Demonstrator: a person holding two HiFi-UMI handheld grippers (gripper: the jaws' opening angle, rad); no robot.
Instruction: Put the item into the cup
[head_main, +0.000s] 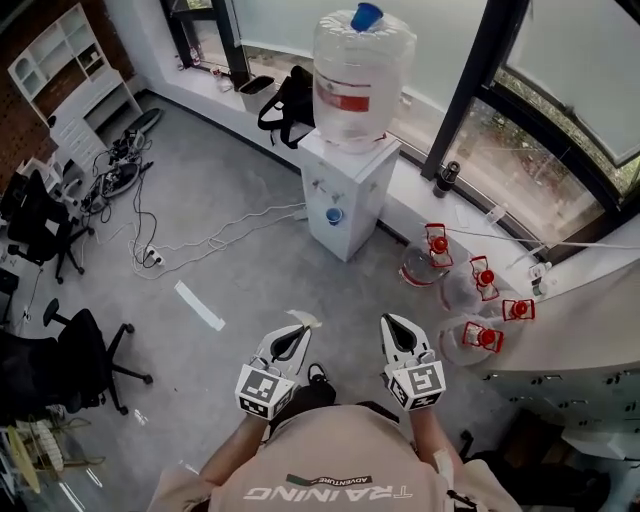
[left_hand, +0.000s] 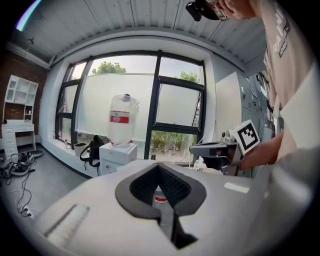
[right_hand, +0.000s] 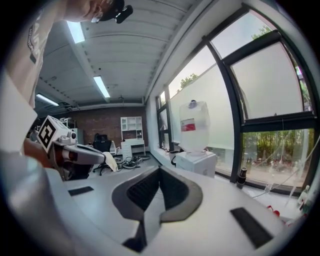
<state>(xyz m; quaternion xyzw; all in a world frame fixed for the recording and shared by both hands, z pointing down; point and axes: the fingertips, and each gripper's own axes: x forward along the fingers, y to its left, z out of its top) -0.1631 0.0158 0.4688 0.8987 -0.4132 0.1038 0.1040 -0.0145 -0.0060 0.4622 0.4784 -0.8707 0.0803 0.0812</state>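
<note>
Left gripper (head_main: 297, 328) and right gripper (head_main: 389, 321) hover side by side, well short of the water dispenser (head_main: 340, 195) — both jaw pairs pressed together, pinching nothing — item and cup cannot be made out

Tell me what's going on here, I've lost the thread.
A person stands on an office floor facing a water dispenser, holding the left gripper and the right gripper out in front. Both have their jaws together with nothing between them. No cup or item shows in any view, so the task isn't under way.
</note>
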